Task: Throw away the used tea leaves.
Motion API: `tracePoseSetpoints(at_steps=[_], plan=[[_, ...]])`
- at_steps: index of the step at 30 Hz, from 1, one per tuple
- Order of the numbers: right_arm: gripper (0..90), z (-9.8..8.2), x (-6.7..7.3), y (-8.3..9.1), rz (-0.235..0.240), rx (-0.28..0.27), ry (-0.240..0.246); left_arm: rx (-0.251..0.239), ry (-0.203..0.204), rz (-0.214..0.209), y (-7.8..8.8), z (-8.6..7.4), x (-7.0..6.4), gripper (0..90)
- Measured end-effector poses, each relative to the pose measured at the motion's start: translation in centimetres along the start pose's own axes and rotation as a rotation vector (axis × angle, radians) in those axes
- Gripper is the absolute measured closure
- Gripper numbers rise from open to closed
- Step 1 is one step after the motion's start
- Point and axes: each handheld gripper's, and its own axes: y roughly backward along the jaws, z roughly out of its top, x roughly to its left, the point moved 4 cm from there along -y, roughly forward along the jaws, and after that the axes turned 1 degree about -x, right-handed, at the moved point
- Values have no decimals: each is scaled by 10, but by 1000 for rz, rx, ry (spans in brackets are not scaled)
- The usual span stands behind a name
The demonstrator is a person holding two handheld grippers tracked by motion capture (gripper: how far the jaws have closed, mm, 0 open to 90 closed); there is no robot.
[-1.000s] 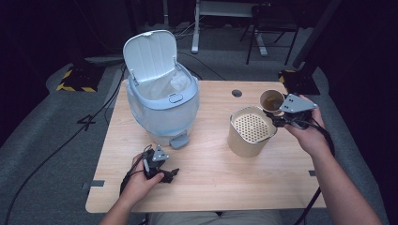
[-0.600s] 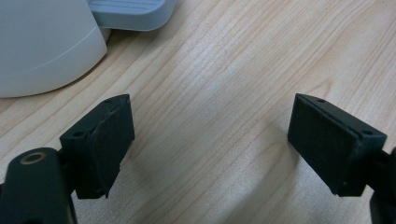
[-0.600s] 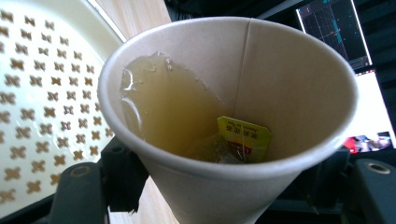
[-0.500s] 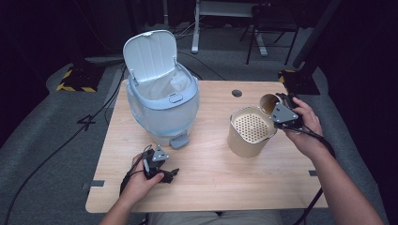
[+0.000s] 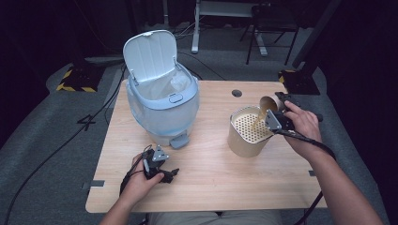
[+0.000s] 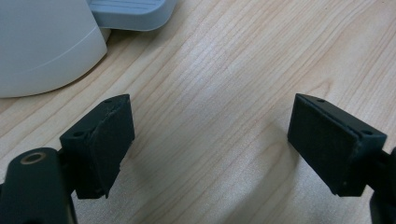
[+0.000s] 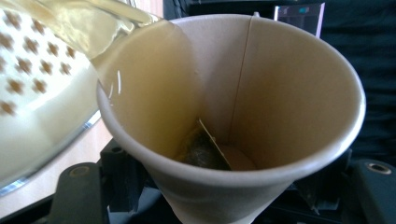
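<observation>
So I'm mid-pour right now, draining the tea out of a cup through a strainer.

Going left to right: the pale blue pedal bin (image 5: pixel 162 101) sits at the back left of the wooden surface (image 5: pixel 206 178), lid flipped up, with a clear liner bag inside. I can't see anything else in it from here. My left gripper (image 5: pixel 162 171) is just parked on the surface in front of the bin near the pedal, jaws spread wide with nothing between them but bare wood.

Over to the right is the tan strainer container (image 5: pixel 248 133) with its white perforated insert. My right gripper (image 5: pixel 276 112) has its jaws clamped on the paper cup (image 7: pixel 233 121), tipped hard over the container's rim, and a brownish stream of tea (image 5: pixel 259 118) is running down onto the perforated top. Inside the cup there's barely any liquid left, and a soggy tea bag (image 7: pixel 201 149) is stuck down at the bottom.

My guess for what's next: hold the tilt till the last drips are gone, keep the stream over the holes so nothing hits the surface, then swing the cup across to the open bin. The tea bag could slide out onto the strainer if I tip much further.
</observation>
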Motion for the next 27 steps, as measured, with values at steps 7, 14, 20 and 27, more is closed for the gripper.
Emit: tracePoseSetpoints(at_steps=[7,14,20,27], plan=[[297,8,3,3,-112,71,209,0,0,-2,0,0,0,153],[298,22,6,7,-238,155,484,0,0,-2,0,0,0,153],[300,34,9,10,-322,215,685,-2,-1,-2,0,0,0,153],[300,42,10,13,-376,249,804,-3,-1,-1,0,0,0,153]])
